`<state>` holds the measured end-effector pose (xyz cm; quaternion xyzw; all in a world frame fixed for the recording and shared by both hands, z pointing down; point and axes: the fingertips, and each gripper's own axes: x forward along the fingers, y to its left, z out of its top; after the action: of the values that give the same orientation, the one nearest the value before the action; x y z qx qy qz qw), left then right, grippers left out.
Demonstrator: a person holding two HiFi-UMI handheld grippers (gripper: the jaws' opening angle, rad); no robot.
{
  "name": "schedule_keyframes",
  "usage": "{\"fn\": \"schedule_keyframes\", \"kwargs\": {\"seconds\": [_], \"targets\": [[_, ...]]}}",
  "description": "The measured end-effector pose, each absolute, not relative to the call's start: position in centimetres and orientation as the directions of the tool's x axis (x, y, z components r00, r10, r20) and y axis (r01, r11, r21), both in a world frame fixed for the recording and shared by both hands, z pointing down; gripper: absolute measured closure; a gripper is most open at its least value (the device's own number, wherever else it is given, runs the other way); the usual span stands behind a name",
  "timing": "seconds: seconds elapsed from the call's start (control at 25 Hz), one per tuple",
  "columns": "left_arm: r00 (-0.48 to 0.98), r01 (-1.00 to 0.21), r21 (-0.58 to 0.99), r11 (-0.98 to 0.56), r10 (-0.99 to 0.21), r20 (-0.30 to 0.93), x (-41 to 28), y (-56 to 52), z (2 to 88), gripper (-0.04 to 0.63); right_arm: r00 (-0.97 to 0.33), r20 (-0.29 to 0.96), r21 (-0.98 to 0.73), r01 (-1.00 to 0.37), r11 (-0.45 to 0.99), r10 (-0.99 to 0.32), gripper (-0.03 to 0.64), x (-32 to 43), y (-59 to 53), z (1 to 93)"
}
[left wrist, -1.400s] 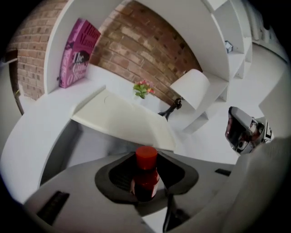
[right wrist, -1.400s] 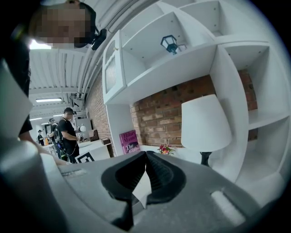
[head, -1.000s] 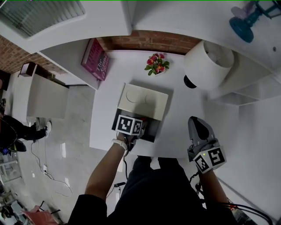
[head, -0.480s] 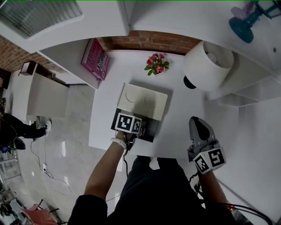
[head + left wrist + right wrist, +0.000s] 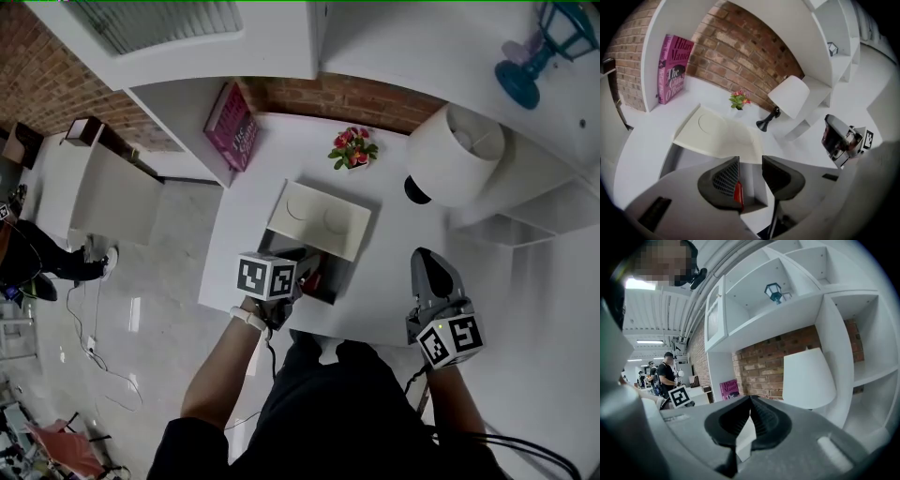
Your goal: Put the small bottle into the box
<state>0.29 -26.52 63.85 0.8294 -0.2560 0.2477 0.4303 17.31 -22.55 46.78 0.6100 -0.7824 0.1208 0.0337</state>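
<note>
The box stands near the white table's front edge, its cream lid lying back behind it. A small red bottle shows inside the box. In the left gripper view only a red sliver of the bottle shows, by the left jaw and over a white box wall. My left gripper hovers over the box and stands open, with a gap between its jaws. My right gripper is off to the right over the table edge, shut on nothing.
A white lamp on a black base, a small pot of flowers and a pink book stand along the brick back wall. White shelves rise to the right. A person stands far off on the left.
My left gripper has drawn back slightly toward me over the box, and the red bottle now shows beside it. The head camera has shifted. The right gripper has held still.
</note>
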Motion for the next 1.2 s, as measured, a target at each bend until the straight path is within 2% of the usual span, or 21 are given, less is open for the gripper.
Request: {"fn": "schedule_keyframes", "kwargs": {"seconds": [0.24,0.4,0.6,0.92,1.2], "targets": [[0.748,-0.653,0.518,-0.553,-0.363,0.555,-1.1,-27.1,57.5,0.446,-0.27,0.169,-0.108,-0.961,0.255,-0.948,0.615,16.3,-23.0,44.6],[0.71,-0.697,0.379,-0.609,-0.508,0.488,-2.4,-27.8,52.6,0.446,-0.295,0.13,-0.094,-0.954,0.285,-0.946,0.618,15.3,-23.4,42.7],[0.666,-0.742,0.186,-0.644,-0.677,0.311,-4.0,-28.5,46.0,0.446,-0.327,0.08,-0.068,-0.944,0.322,-0.942,0.618,14.1,-23.8,40.4],[0.627,-0.777,0.002,-0.629,-0.775,0.078,-5.3,-27.7,37.2,0.446,-0.353,-0.015,-0.004,-0.936,0.353,-0.936,0.617,12.7,-24.0,35.9],[0.561,-0.828,-0.076,-0.556,-0.82,-0.114,-7.0,-26.5,29.3,0.446,-0.36,-0.115,0.084,-0.932,0.352,-0.926,0.617,11.9,-23.4,30.2]]}}
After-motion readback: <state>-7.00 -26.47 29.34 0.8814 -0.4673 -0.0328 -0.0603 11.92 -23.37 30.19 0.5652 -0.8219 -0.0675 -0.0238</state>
